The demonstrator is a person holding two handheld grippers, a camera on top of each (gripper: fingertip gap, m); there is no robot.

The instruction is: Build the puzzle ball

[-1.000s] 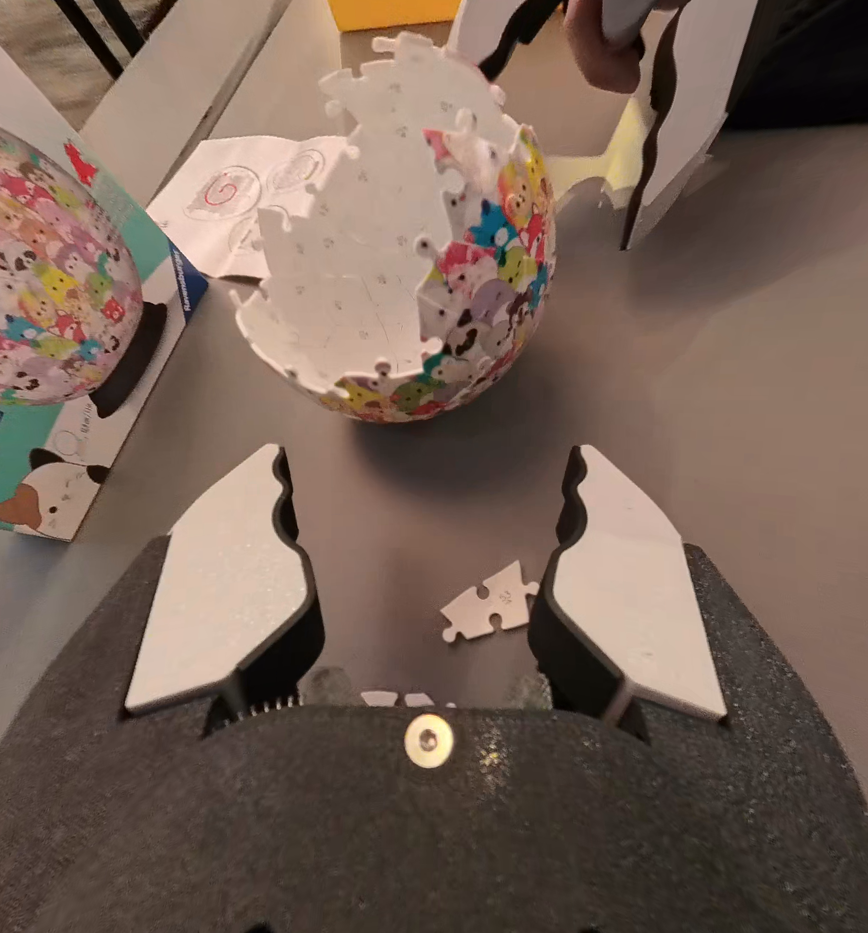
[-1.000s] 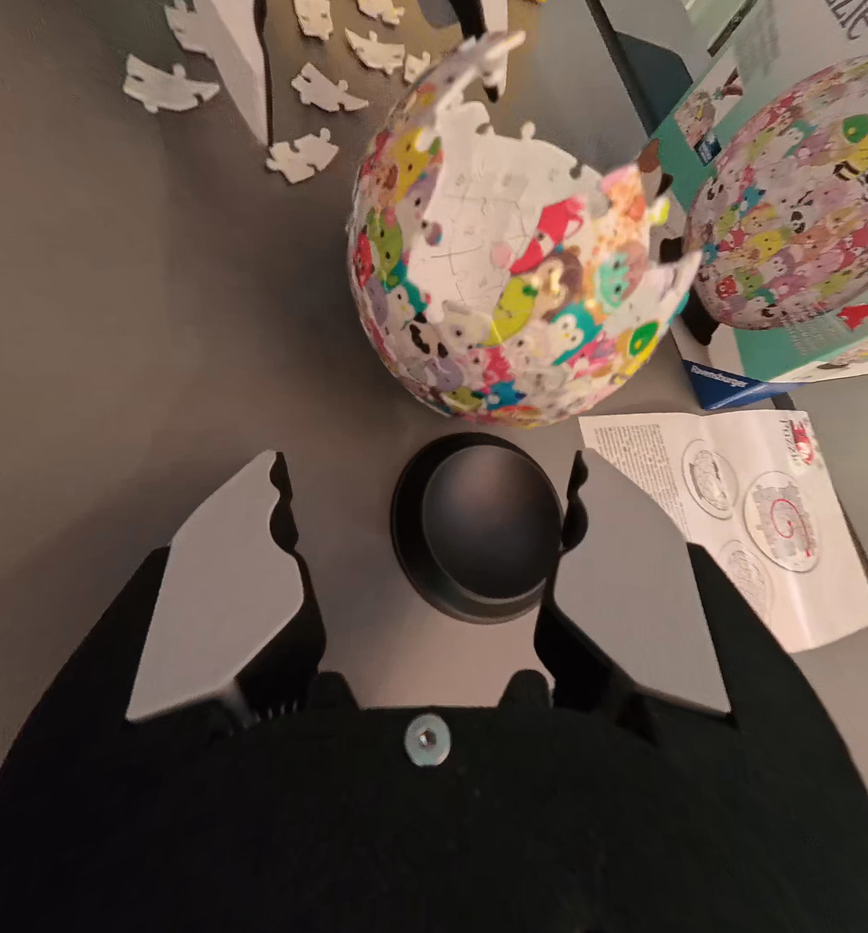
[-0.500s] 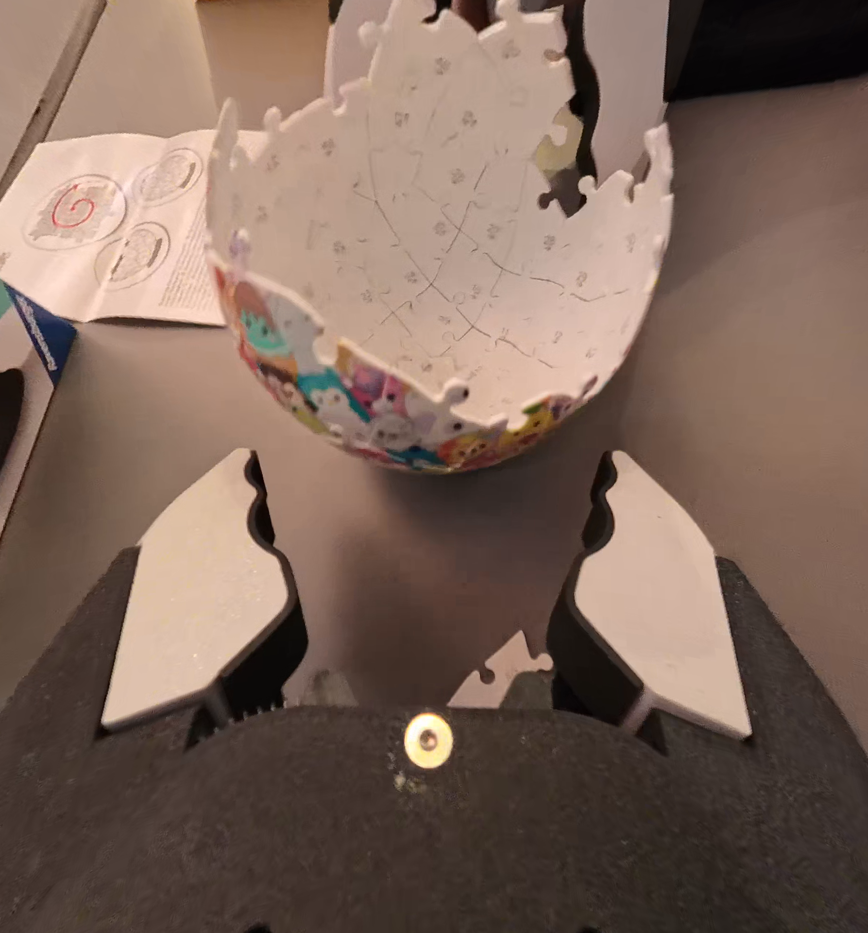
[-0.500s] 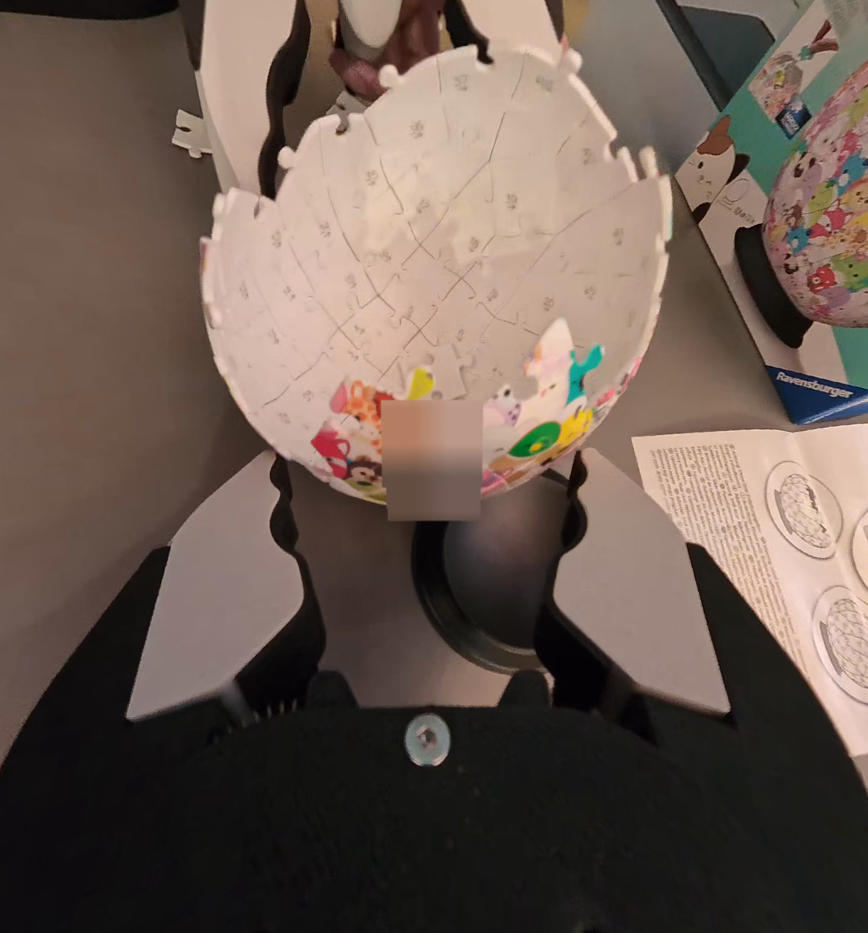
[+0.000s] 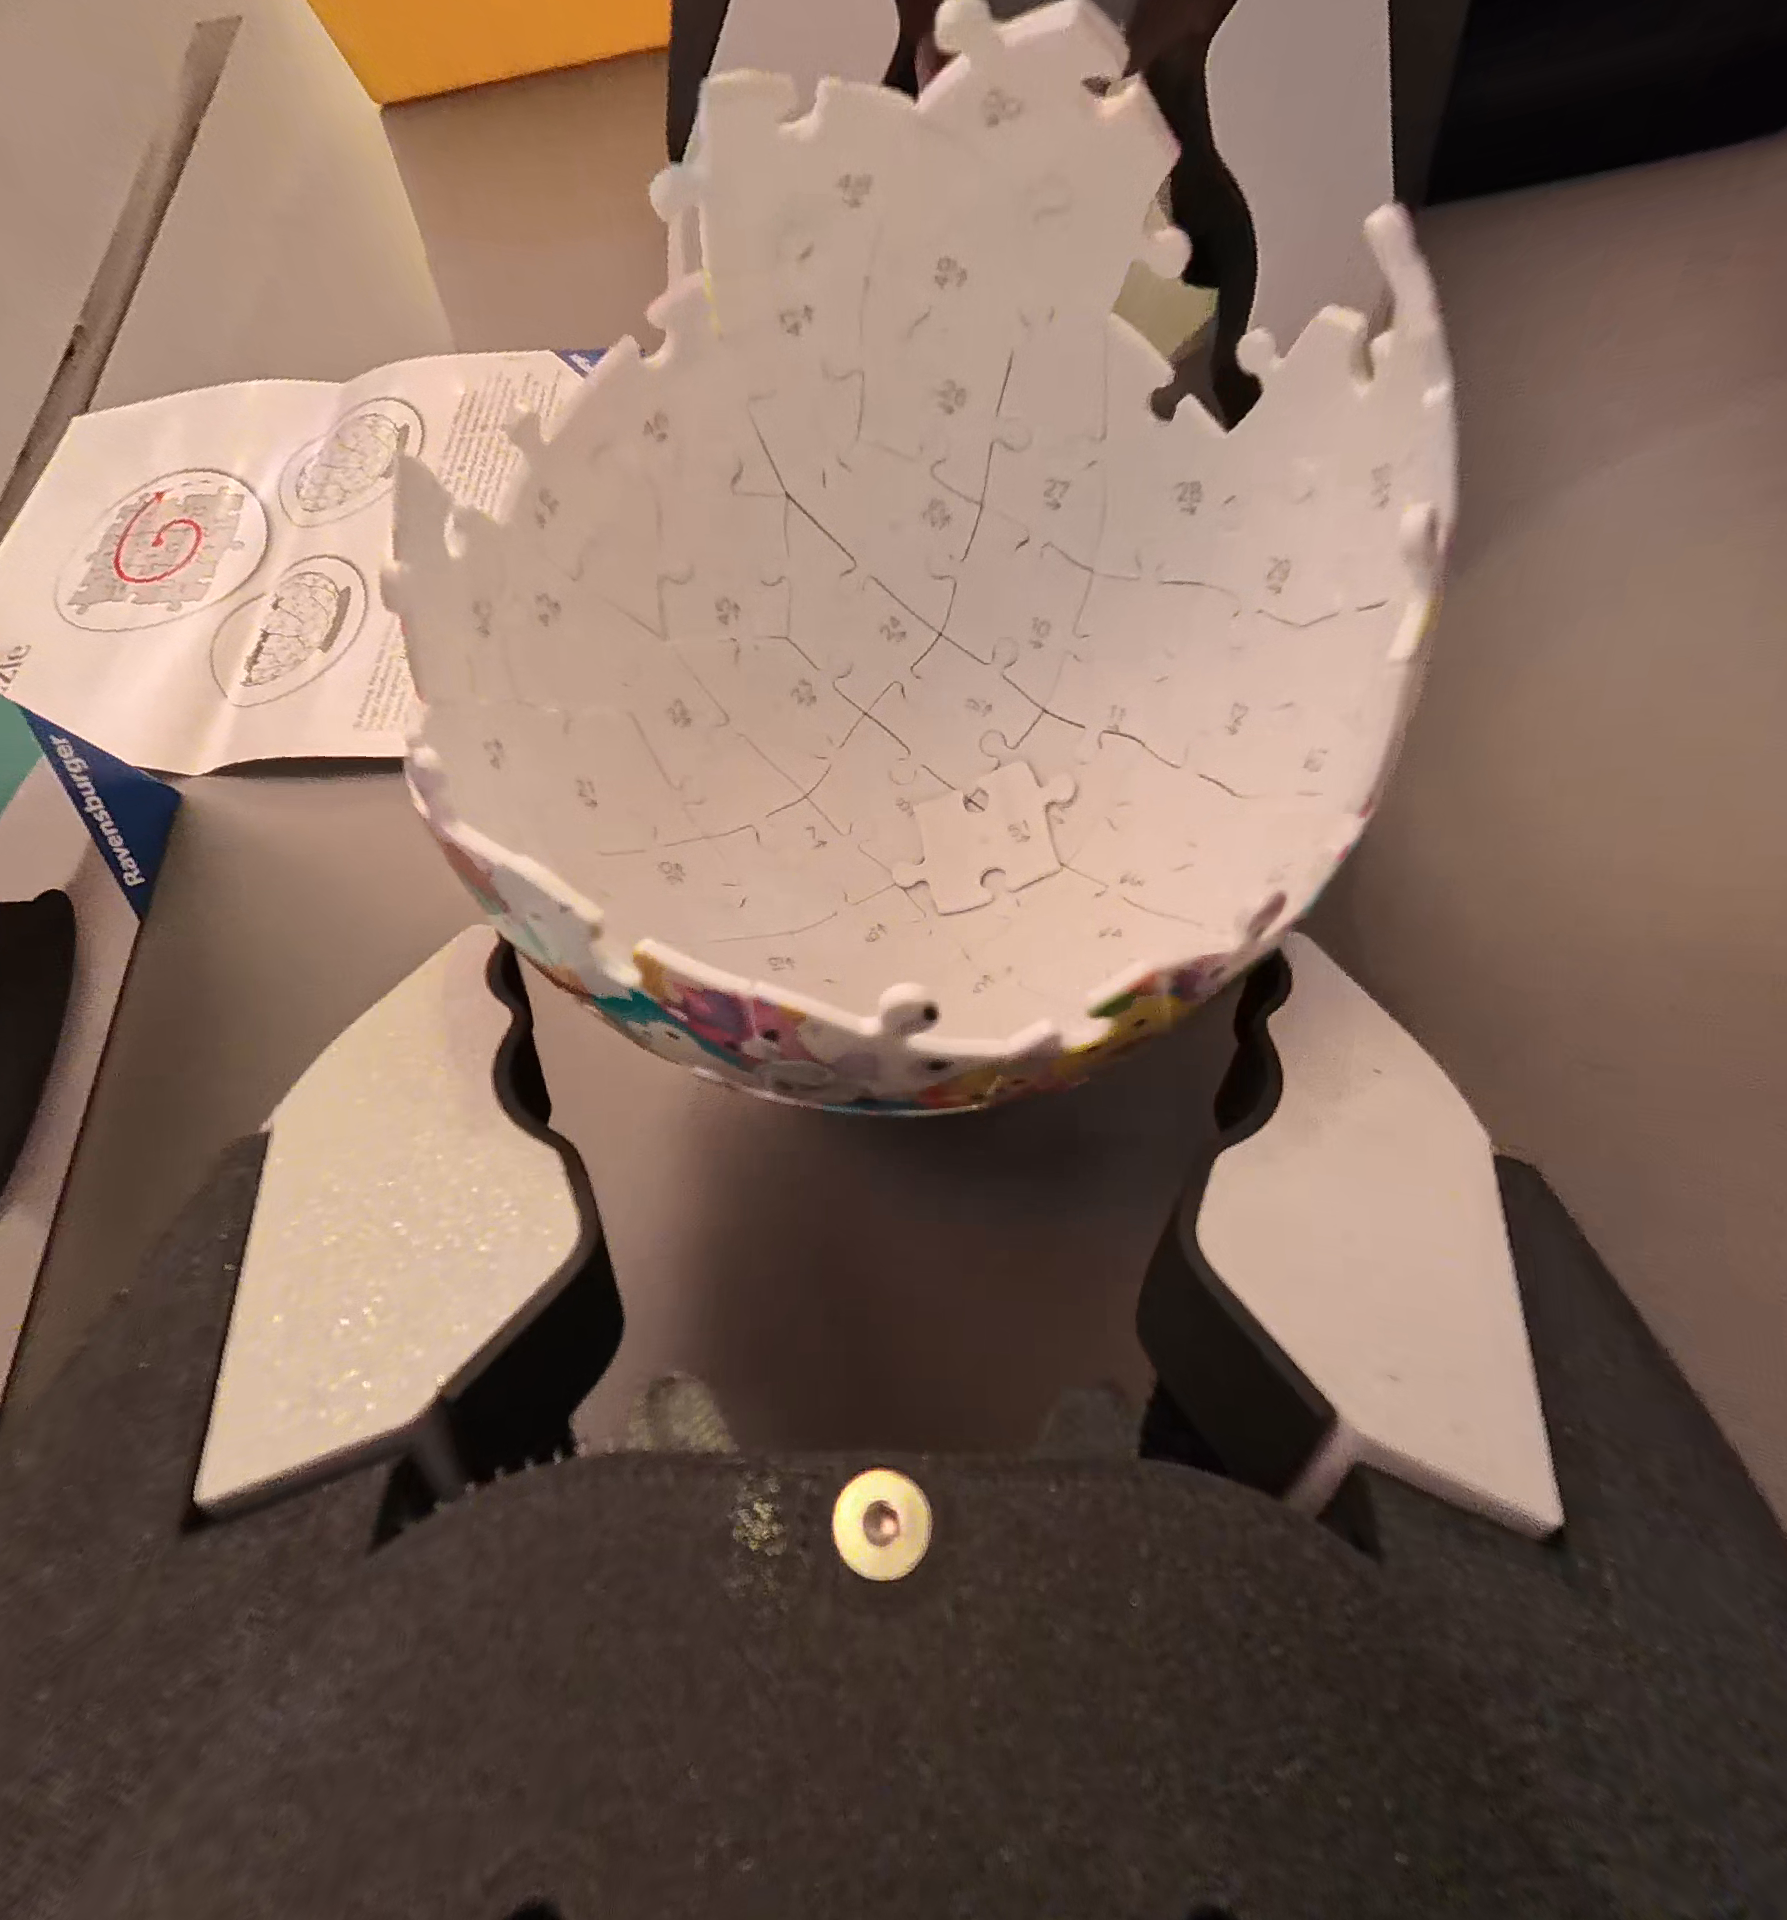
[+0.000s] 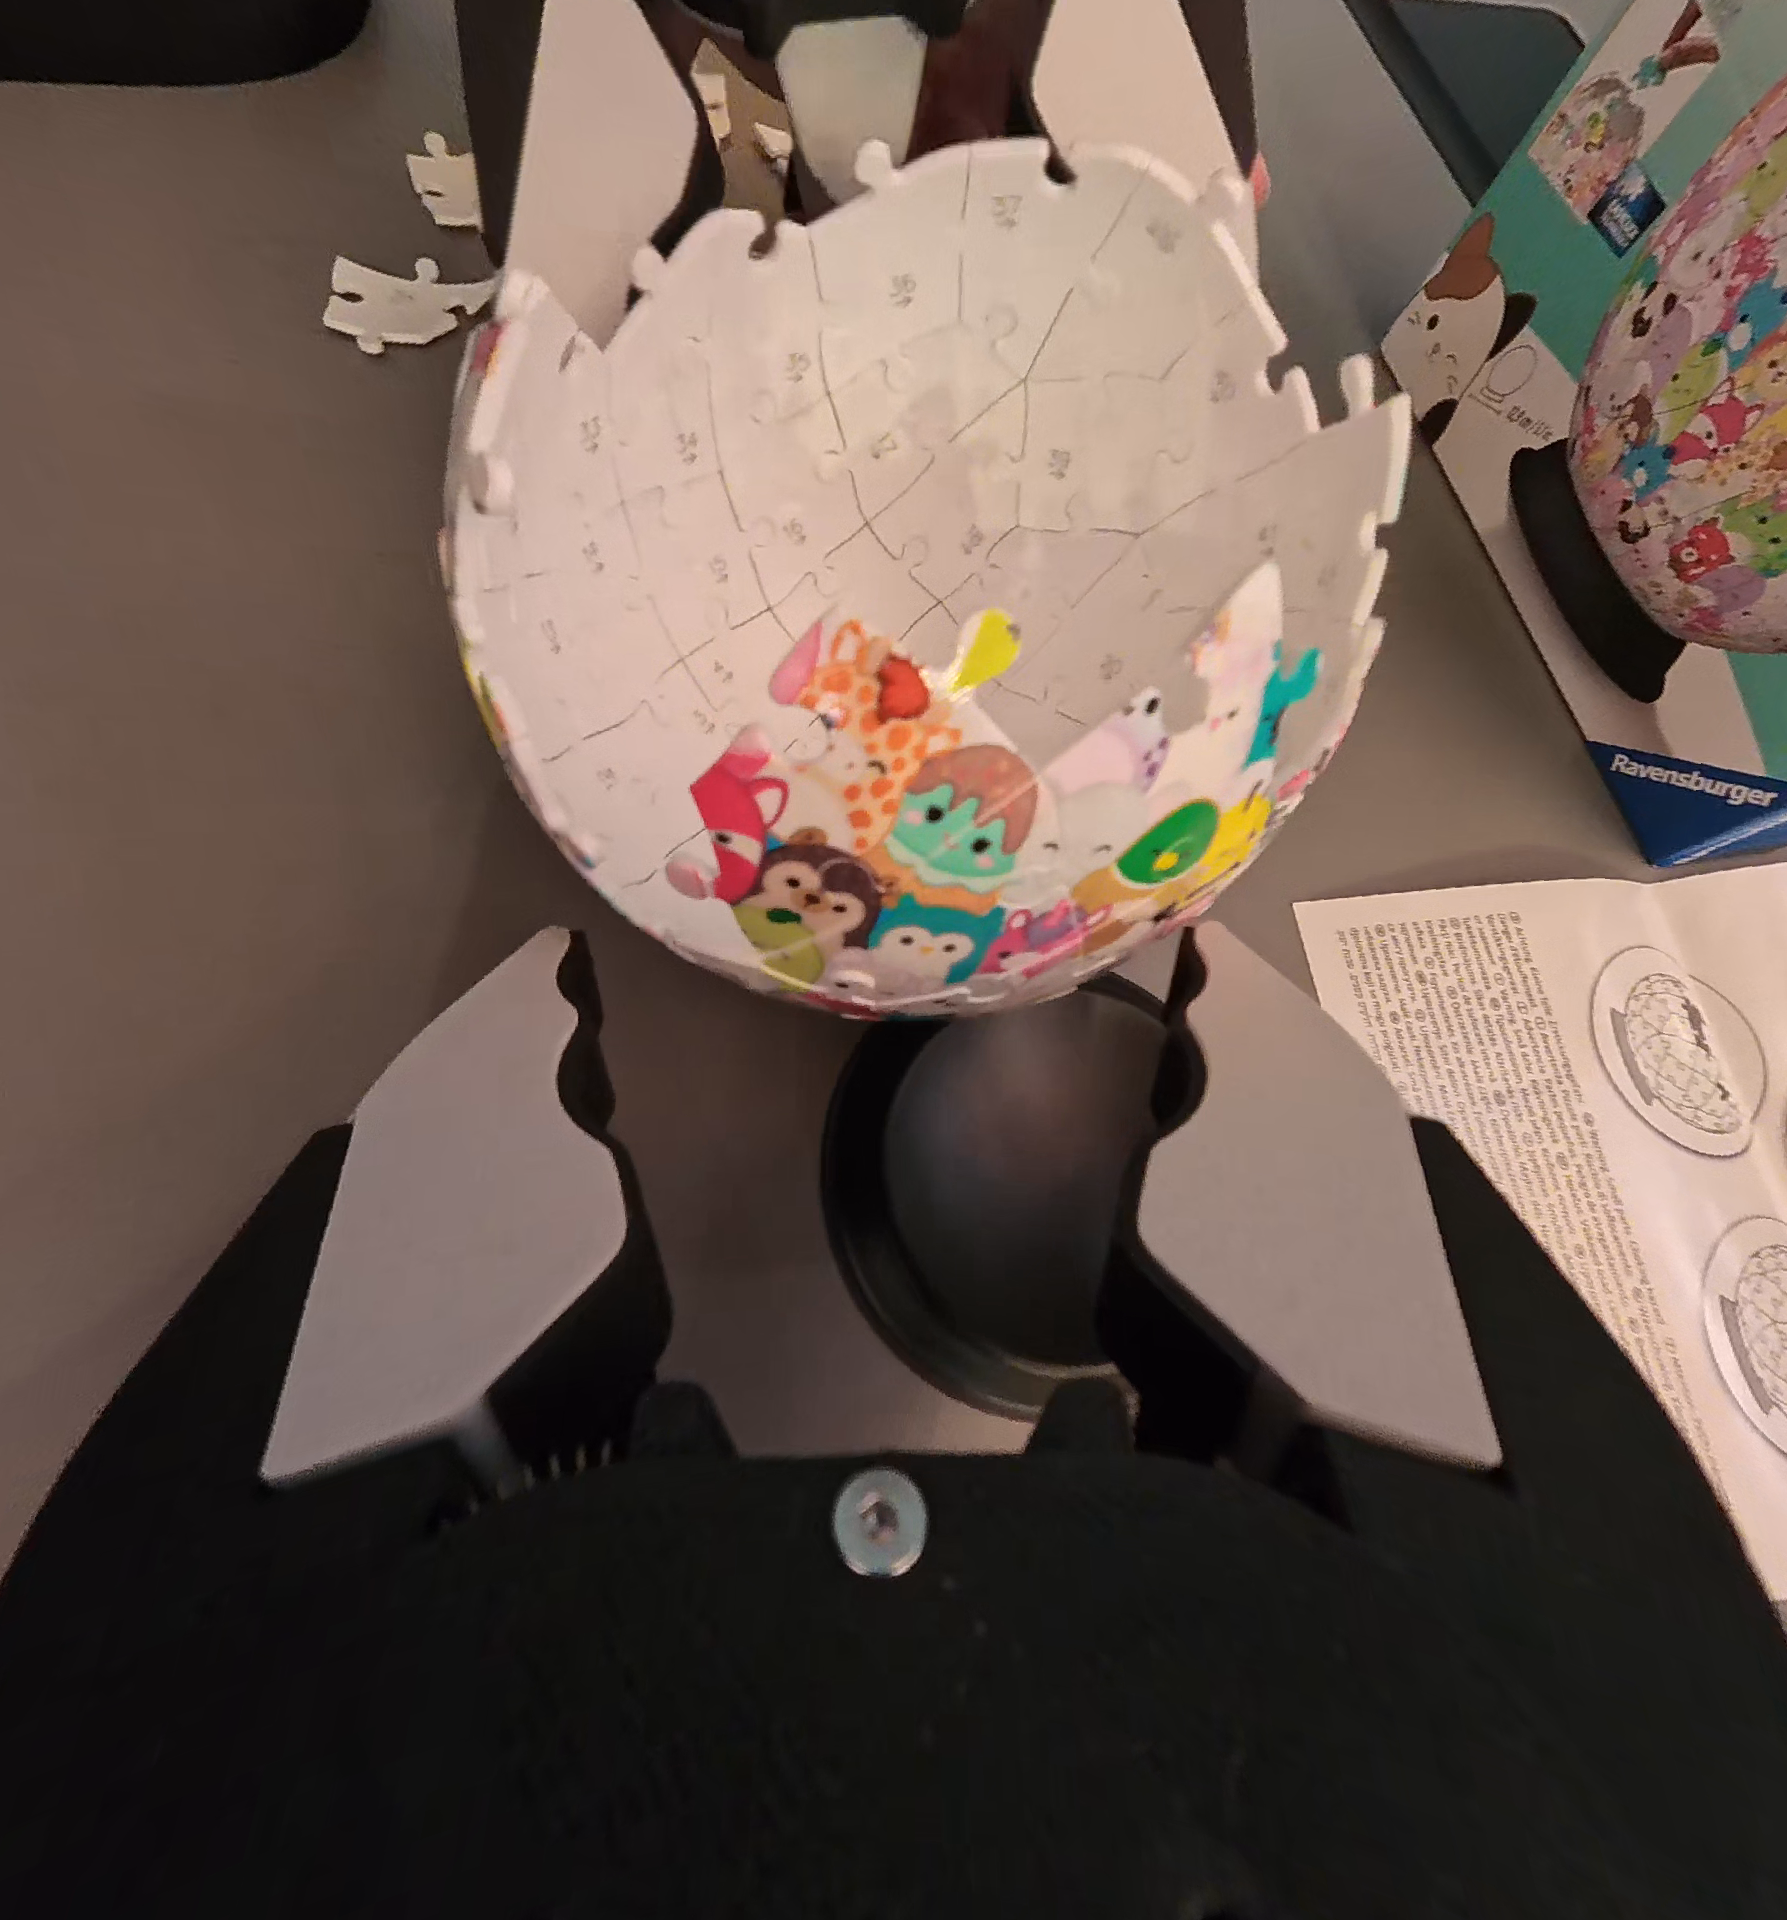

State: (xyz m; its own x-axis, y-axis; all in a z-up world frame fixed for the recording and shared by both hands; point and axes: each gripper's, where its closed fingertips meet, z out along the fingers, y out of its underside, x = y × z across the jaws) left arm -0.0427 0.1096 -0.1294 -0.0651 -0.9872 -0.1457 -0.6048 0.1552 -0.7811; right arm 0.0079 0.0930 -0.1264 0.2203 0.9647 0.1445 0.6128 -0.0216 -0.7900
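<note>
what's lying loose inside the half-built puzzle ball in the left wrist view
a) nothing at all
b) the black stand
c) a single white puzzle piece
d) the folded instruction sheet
c: one loose puzzle piece lies white side up on the inner wall of the puzzle ball, near its bottom. The instruction sheet lies flat on the table to the ball's left.

Left gripper (image 5: pixel 889 997): jaws spread wide, nothing clamped, fingertips level, pointed forward and down. Right gripper (image 6: pixel 873 982): jaws likewise wide apart, empty, same downward tilt. Grippers face each other; each shows at far edge of other's view, white fingers (image 6: pixel 598 156) parted.
</note>
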